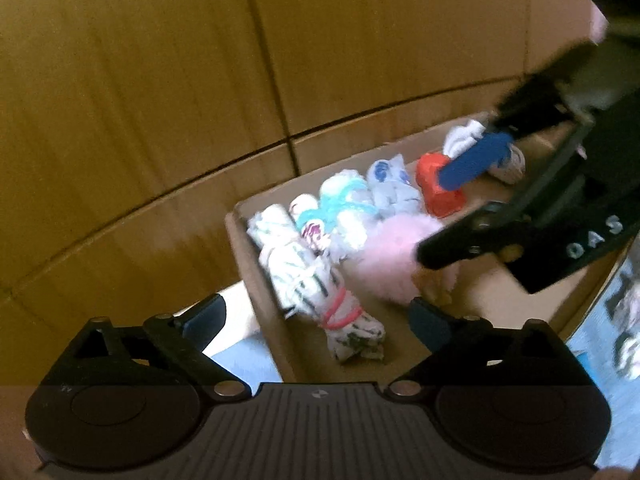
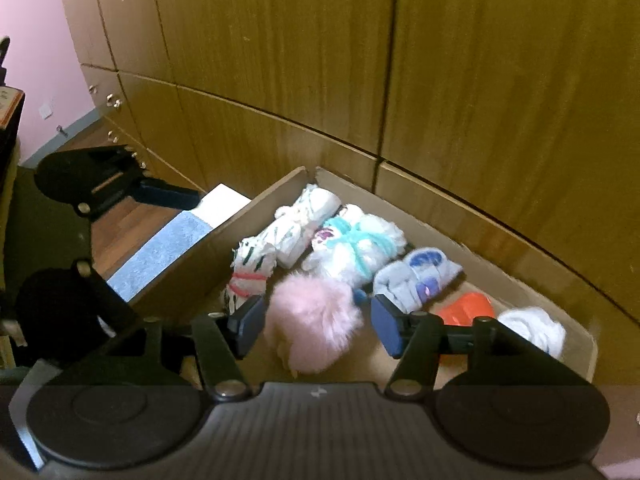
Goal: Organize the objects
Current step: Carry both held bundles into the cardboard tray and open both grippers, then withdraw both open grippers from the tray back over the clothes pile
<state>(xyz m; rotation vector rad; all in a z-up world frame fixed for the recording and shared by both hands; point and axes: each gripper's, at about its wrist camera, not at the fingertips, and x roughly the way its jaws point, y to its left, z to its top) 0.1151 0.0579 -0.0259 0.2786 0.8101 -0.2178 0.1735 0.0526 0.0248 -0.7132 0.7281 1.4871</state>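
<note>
Pink pom-pom lying loose in the sorting box

The fluffy pink pom-pom rests on the cardboard box floor beside tied cloth bundles, between the right gripper's spread fingers, ungripped. The left gripper hovers open and empty. Closing carelessly could pinch only fur, or snag a neighbouring bundle.
</note>
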